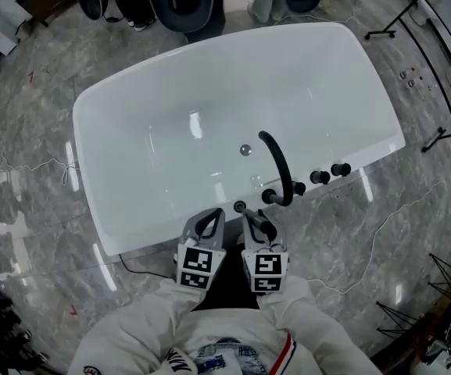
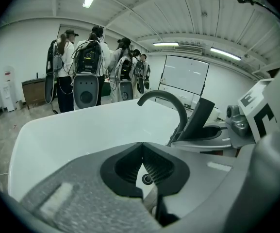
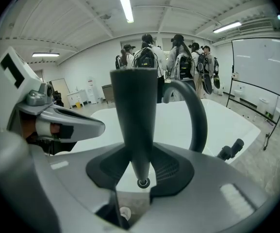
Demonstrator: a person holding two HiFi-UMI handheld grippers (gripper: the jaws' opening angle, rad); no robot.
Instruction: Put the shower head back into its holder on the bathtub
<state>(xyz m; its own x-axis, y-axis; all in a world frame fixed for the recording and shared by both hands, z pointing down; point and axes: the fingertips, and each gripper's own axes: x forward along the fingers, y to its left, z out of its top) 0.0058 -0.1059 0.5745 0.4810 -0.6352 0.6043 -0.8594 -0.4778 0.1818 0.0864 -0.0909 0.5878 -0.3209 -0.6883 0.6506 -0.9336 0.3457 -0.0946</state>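
Your right gripper (image 3: 139,152) is clamped on the shower head (image 3: 133,106) | tip just above the holder (image 3: 142,182) on the bathtub (image 1: 147,237) rim | left gripper (image 2: 142,147) closed, empty | head looks hard, smooth, slippery, likely light | hold it by the thick middle

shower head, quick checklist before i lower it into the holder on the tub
1. Grip on the shower head: ok, the right gripper is closed on its dark handle, which stands upright.
2. Handle tip lined up with the holder: ok, the right gripper view shows the tip just above the ring.
3. Tip already seated: cannot tell, contact is not clear.
4. Holder opening free: ok, the ring looks empty.
5. Left gripper out of the way: ok, shut, empty, beside the right one.
6. Spout clear of the path: ok, it stands past the holder.
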